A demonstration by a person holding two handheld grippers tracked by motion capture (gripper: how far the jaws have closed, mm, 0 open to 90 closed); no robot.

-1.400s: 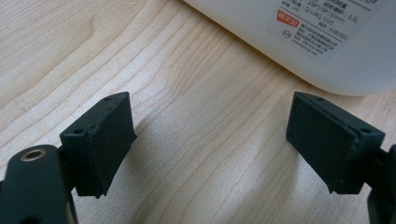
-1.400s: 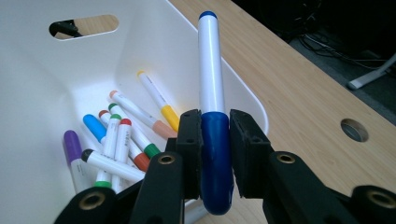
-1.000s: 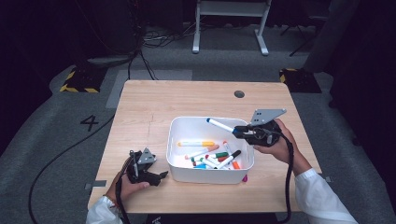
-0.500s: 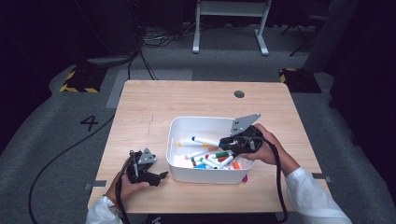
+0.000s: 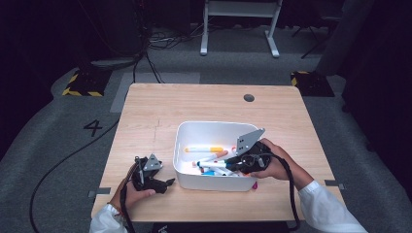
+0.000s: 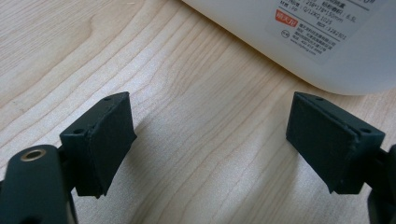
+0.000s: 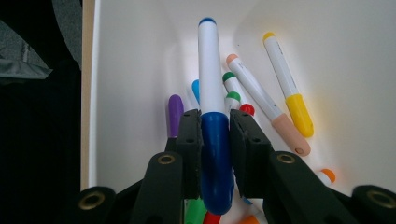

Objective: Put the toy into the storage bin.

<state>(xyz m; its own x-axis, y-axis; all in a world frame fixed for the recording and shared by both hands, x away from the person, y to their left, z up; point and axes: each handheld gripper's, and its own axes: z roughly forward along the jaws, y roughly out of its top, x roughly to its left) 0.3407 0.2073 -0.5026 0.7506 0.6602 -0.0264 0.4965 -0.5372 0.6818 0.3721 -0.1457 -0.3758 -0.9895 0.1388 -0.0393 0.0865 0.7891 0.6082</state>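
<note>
Reaching in over the near right corner of the white bin (image 5: 184,145), the right hand (image 5: 277,167) holds the right gripper (image 5: 232,164) low and nearly level, pointing left across the bin, its grey plate tilted up above it. Its jaws are clenched on a blue marker (image 7: 212,116), gripping the dark blue cap end while the white barrel sticks out ahead, tipped with a small blue end. The marker hangs above the loose markers (image 7: 285,100) lying on the bin floor, among them yellow, peach, green, purple and red caps. The left hand (image 5: 128,187) rests at the table's (image 5: 194,104) near left edge, just beside the bin, with the left gripper (image 5: 167,183) pointing right toward the bin wall. Its jaws stand wide apart over bare wood, holding nothing.
</note>
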